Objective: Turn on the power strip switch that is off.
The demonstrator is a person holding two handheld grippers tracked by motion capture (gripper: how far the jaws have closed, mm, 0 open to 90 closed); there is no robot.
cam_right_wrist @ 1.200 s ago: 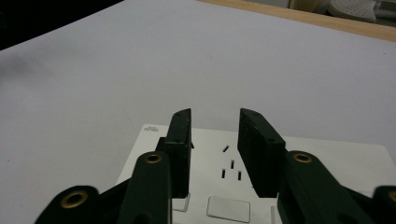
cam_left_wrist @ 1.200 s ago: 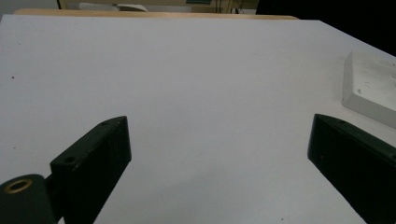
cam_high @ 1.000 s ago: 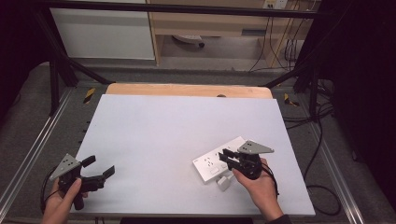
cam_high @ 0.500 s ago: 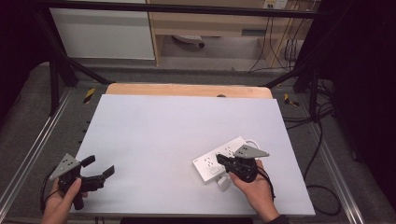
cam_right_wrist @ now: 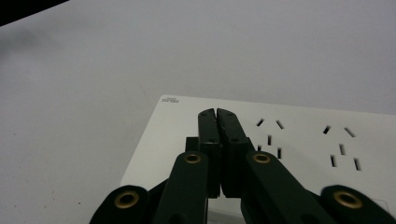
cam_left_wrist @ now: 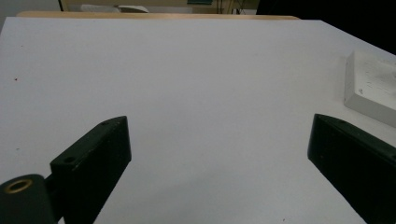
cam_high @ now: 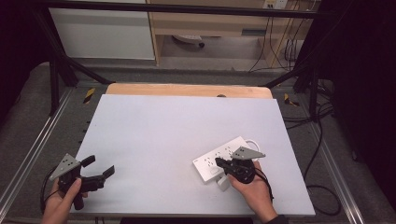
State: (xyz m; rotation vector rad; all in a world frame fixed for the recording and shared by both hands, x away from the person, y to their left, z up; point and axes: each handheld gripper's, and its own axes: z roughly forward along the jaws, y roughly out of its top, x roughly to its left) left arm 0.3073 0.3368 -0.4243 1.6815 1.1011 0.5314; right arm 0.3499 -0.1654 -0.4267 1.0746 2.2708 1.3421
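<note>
Hidden and cut-off parts

The right claw (cam_high: 219, 164) covers part of the power strip (cam_high: 219, 156); the left gripper view's right edge crops the strip, and small lettering at its corner is unreadable.

One power strip (cam_high: 224, 157), one table (cam_high: 177, 126) — two grippers, left gripper (cam_high: 99, 169) and right gripper (cam_high: 219, 163).

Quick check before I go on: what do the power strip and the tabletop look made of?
Power strip: likely hard white plastic, smooth and matte, with moulded socket slots and crisp edges in the right gripper view. Tabletop: pale matte sheet, laminate or painted board perhaps; a bare wooden edge shows along its far side.
</note>
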